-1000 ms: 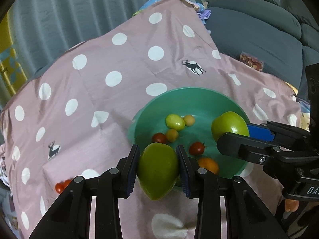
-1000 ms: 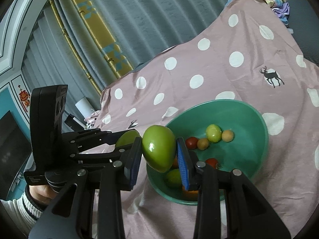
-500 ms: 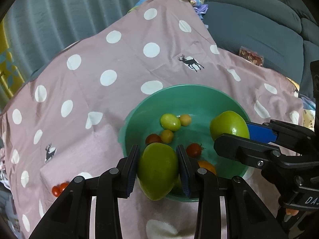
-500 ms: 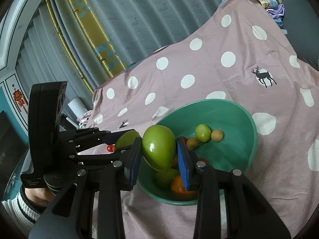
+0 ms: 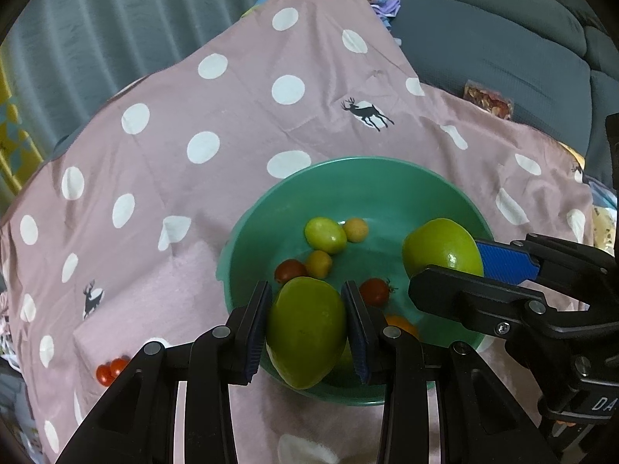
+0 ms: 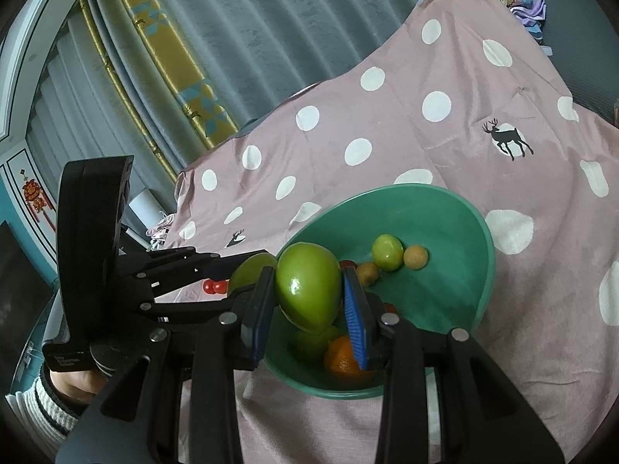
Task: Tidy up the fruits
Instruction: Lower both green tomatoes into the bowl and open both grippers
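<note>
Around your two grippers lies a pink polka-dot cloth [image 5: 201, 123] spread over the surface, with grey curtains [image 6: 247, 38] behind it at 12 o'clock and a grey sofa [image 5: 503, 58] at 2 o'clock in the left wrist view. A yellow patterned band [image 6: 170, 58] runs down the curtains in the right wrist view. Two loose cherry tomatoes [image 5: 110, 367] sit on the cloth at 8 o'clock from the bowl, well apart from it. Your hand in a ribbed white sleeve [image 6: 35, 406] shows at 8 o'clock in the right wrist view, holding the left gripper's handle.

On the cloth stands a green bowl [image 5: 387, 178]. In it you have a small green fruit [image 5: 325, 235] touching a small yellow-tan fruit [image 5: 356, 229] at its 2 o'clock, another yellow-tan fruit [image 5: 319, 263] beside a dark red tomato [image 5: 290, 270], a red cherry tomato [image 5: 374, 290] with its stalk, and an orange [image 6: 342, 355] near the rim closest to you. Another green fruit lies partly hidden under the right gripper's fingers.

Your left gripper [image 5: 305, 328] has its fingers clamped on a large green mango [image 5: 307, 328], which hangs over the bowl's near rim at 6 o'clock. Your right gripper [image 6: 309, 297] has its fingers clamped on a second green mango [image 6: 307, 286], held above the bowl's interior; in the left wrist view that one sits at 3 o'clock inside the bowl's outline. Each gripper reaches partly across the other's view of the bowl.
</note>
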A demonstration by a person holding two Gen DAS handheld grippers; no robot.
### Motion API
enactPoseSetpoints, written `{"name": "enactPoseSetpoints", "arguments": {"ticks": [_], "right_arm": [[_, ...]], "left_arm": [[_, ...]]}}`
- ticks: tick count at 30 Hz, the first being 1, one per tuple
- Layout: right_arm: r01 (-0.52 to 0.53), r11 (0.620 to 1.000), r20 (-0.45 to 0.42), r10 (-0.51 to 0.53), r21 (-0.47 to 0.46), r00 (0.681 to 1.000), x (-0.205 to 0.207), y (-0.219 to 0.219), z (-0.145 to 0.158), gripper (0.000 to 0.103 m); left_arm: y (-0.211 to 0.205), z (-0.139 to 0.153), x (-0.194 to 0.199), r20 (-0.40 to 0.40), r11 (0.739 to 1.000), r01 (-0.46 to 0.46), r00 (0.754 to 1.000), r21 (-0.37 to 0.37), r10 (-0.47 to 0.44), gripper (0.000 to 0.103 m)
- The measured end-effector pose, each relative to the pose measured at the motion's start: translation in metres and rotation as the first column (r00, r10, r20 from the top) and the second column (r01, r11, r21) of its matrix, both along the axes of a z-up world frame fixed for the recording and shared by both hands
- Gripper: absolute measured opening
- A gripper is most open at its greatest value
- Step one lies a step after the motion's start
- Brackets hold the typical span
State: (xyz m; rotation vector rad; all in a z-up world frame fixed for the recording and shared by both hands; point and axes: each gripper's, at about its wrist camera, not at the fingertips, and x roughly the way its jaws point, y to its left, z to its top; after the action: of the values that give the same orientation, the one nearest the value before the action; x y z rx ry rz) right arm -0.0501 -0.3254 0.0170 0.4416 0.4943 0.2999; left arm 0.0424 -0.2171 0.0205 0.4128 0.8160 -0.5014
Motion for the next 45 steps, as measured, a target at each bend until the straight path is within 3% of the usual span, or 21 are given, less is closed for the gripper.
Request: {"name": "enactPoseSetpoints", "arguments": {"ticks": [45], "right_arm": [[0.038,0.999,-0.029,-0.039,-0.024,0.999,0.001,-0.003,-0.006,0.035]], "left_arm": [[-0.013,-0.008,0.005,-0.003,0.996,0.026,1.0,0.08,-0.026,0.038]]}}
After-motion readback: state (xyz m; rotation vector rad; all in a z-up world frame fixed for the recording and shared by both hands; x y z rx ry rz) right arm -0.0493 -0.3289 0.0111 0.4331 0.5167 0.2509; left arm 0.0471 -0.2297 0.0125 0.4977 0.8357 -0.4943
